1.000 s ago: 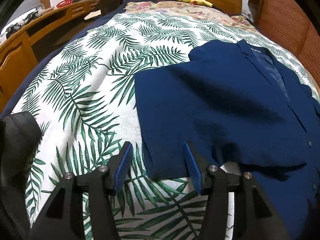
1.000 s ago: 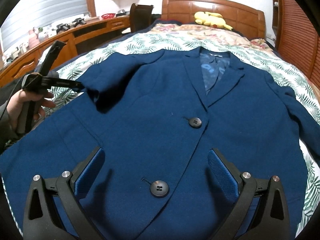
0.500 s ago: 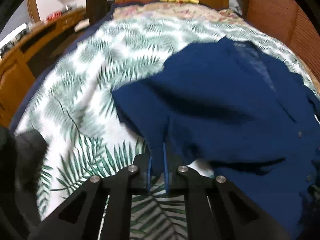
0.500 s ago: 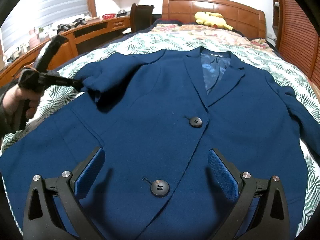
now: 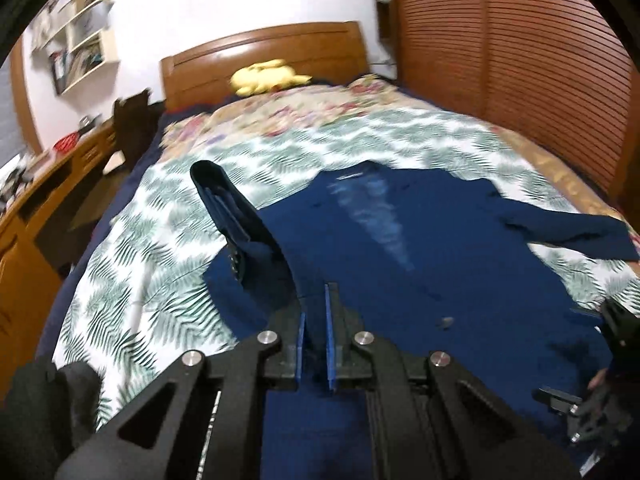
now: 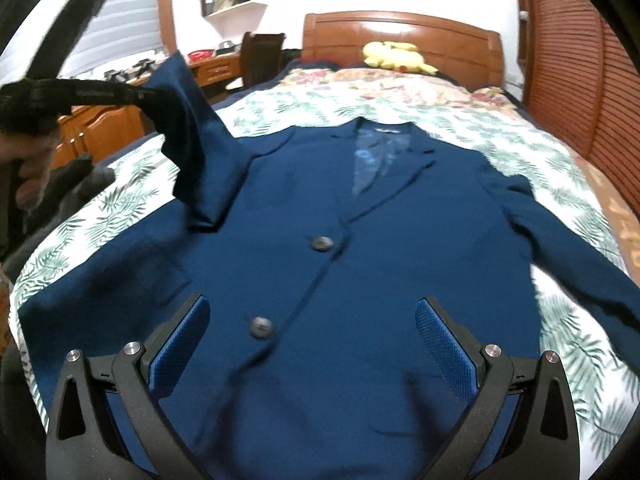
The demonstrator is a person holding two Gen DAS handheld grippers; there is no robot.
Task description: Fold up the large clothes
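Note:
A navy blue blazer lies face up on the bed, front buttoned, collar toward the headboard. My left gripper is shut on the blazer's left sleeve and holds it lifted above the jacket. In the right wrist view the left gripper shows at upper left with the sleeve hanging from it. My right gripper is open and empty, just above the blazer's lower front near the lower button. The other sleeve lies spread to the right.
The bed has a white sheet with green leaves and a wooden headboard with a yellow plush toy. A wooden desk runs along the left, a slatted wooden wardrobe along the right. Dark cloth lies at the bed's left edge.
My left gripper closed on the left sleeve, then lifted it up and swung it over the jacket. The right gripper stayed open above the blazer's lower front.

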